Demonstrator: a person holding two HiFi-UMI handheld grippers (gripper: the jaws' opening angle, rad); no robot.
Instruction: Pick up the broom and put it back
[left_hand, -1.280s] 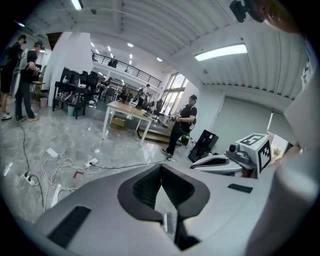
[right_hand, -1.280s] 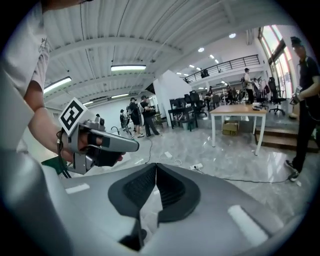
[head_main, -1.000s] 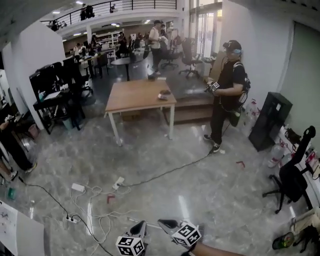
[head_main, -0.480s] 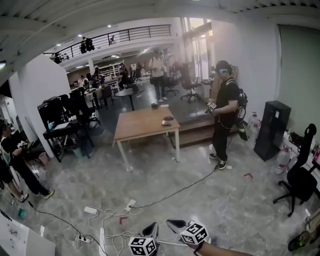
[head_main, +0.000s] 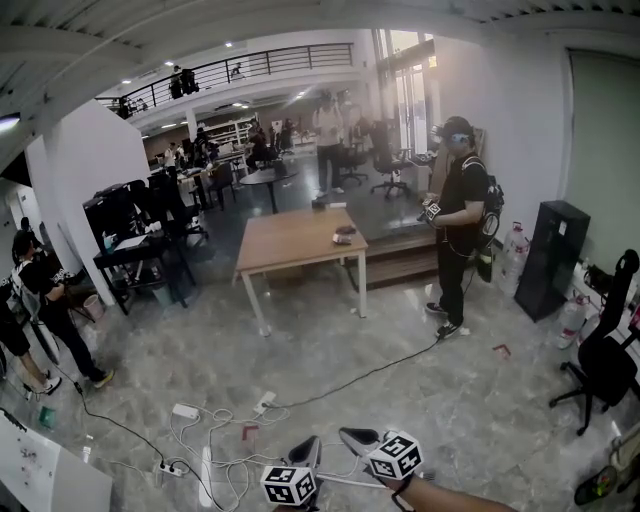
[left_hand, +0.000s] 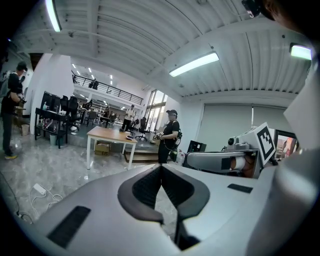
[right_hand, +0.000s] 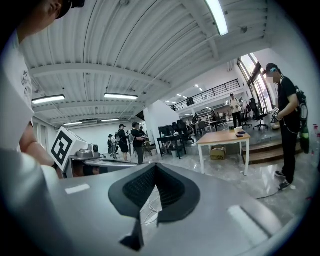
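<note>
No broom shows clearly in any view. My left gripper (head_main: 308, 447) and right gripper (head_main: 355, 438) sit side by side at the bottom edge of the head view, held above the marble floor and pointing nearly level into the room. A thin pale rod (head_main: 345, 481) runs across just under them; I cannot tell what it is. In the left gripper view the left gripper (left_hand: 161, 167) has its pads met at the tips with nothing between them. The right gripper (right_hand: 155, 167) looks the same in its own view, shut and empty.
A wooden table (head_main: 300, 240) stands mid-room. Beside it is a person in black (head_main: 458, 220) holding grippers. White cables and power strips (head_main: 200, 440) lie on the floor ahead left. A black cabinet (head_main: 555, 260) and an office chair (head_main: 605, 350) are at right, and another person (head_main: 45, 300) at left.
Both grippers have risen a little and stayed shut. The head view has tilted up, bringing more ceiling and the person at the left into sight.
</note>
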